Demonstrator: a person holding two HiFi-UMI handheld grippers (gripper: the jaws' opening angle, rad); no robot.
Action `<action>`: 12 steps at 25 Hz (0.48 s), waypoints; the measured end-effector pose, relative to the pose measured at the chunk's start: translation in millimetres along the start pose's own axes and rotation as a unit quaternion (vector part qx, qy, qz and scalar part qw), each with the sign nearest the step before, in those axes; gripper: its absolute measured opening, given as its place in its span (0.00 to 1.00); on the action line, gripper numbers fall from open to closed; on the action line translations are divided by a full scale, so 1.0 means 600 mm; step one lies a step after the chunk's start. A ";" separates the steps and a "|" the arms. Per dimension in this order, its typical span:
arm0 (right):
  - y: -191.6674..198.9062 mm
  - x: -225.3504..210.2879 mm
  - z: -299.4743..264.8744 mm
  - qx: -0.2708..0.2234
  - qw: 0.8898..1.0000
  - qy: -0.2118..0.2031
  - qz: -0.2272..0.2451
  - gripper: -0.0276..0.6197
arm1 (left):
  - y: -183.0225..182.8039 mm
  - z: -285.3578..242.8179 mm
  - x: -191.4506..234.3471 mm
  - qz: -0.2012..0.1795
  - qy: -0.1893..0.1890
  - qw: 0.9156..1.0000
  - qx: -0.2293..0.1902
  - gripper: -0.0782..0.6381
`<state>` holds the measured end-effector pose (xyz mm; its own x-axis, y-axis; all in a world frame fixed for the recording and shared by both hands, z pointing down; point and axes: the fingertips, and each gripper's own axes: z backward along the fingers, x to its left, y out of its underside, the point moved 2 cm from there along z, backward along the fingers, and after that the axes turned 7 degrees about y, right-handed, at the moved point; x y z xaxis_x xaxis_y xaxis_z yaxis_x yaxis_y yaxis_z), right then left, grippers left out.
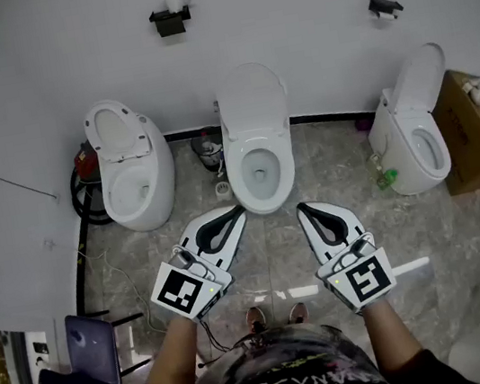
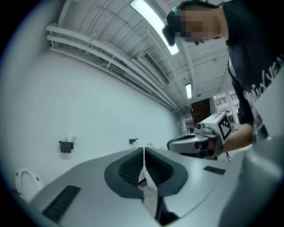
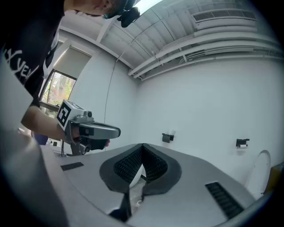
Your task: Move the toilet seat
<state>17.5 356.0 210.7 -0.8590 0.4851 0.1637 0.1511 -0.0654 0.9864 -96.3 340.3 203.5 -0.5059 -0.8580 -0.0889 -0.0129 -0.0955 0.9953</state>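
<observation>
1. Closest to me, both forearms hold the tools level and side by side above the grey mottled stone floor (image 1: 269, 255). A blue chair (image 1: 89, 353) sits at the lower left.
2. The left tool (image 1: 233, 215) has its black ribbed pads pressed together (image 2: 144, 153), and nothing is caught between them.
3. The right tool (image 1: 303, 210) is the same, with its jaws together and nothing in them (image 3: 142, 148). It is apart from the left tool.
4. Just beyond both tips stands the middle white ceramic toilet (image 1: 265, 193). Neither tool touches it.
5. Its white plastic toilet seat (image 1: 251, 98) shows as an oval panel raised against the wall. I cannot tell whether the ring is up with the lid.
6. A second white toilet with a raised ring seat (image 1: 132, 173) stands to the left.
7. A third white toilet (image 1: 413, 135) stands to the right, beside a brown cardboard box (image 1: 476, 133) and a small green bottle (image 1: 387, 178).
8. Farthest away, two black wall holders (image 1: 168, 21) (image 1: 384, 5) hang on the white wall.
</observation>
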 end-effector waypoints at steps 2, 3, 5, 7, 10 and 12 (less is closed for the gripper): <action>0.000 0.000 -0.001 0.001 1.000 0.001 -0.001 0.04 | 0.000 -0.001 0.001 0.001 0.001 1.000 0.000 0.15; 0.000 0.000 -0.002 0.002 1.000 0.001 -0.001 0.04 | 0.000 -0.001 0.002 0.001 0.001 1.000 0.001 0.15; 0.001 -0.002 -0.004 0.004 1.000 0.002 0.000 0.04 | 0.002 -0.002 0.004 0.000 0.002 1.000 0.003 0.15; 0.002 -0.002 -0.005 0.004 1.000 0.002 0.001 0.04 | 0.004 -0.003 0.005 0.000 0.002 1.000 0.003 0.15; 0.006 -0.002 -0.004 0.004 1.000 0.003 0.001 0.04 | 0.005 -0.003 0.003 0.001 0.003 1.000 -0.001 0.15; 0.008 -0.002 -0.003 0.006 1.000 0.001 0.003 0.04 | 0.005 -0.003 0.003 0.002 0.002 1.000 0.000 0.15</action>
<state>18.2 353.7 215.0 -0.8596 0.4823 0.1690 0.1610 -0.0583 0.9852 -95.5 337.5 206.3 -0.5018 -0.8608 -0.0850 -0.0115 -0.0917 0.9957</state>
